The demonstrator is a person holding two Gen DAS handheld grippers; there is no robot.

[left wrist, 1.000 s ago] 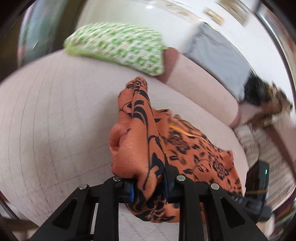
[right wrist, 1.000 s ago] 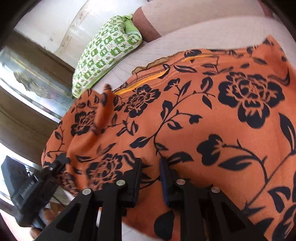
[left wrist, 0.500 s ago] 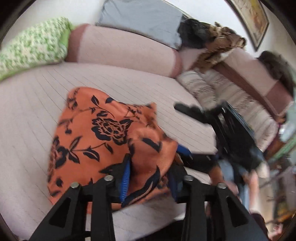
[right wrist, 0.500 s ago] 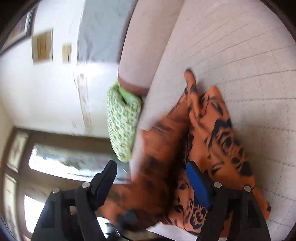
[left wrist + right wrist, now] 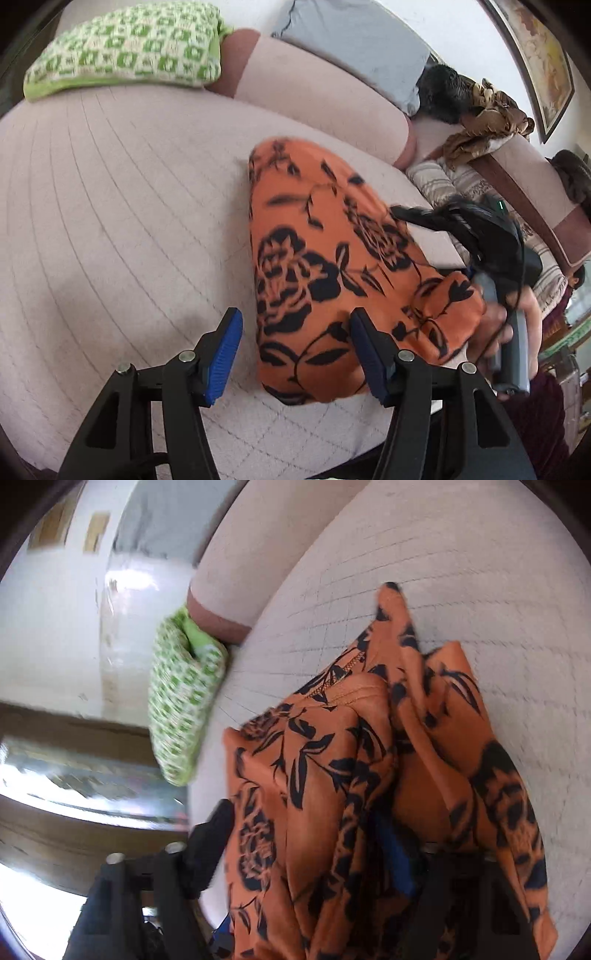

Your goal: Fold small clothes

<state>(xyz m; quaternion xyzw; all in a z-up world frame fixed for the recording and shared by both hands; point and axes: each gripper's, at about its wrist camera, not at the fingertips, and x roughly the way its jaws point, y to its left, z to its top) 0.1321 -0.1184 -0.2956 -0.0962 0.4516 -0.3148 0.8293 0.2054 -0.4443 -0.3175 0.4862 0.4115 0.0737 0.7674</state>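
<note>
Now the orange floral garment (image 5: 332,266) is seen lying lengthwise ahead of the spread left gripper (image 5: 295,354), toward the sofa's (image 5: 110,221) backrest; the right gripper's (image 5: 295,864) grip cannot be told.

garment (image 5: 332,266): soft matt printed cloth | bed cover (image 5: 110,221): quilted matt fabric | left tongs (image 5: 295,354): matt black plastic, ribbed blue pads

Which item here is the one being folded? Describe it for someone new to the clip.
On the pale quilted cushion, right of the green checked pillow, lies an orange cloth. Its black flower print sets it apart from the plain grey pillow behind.
</note>
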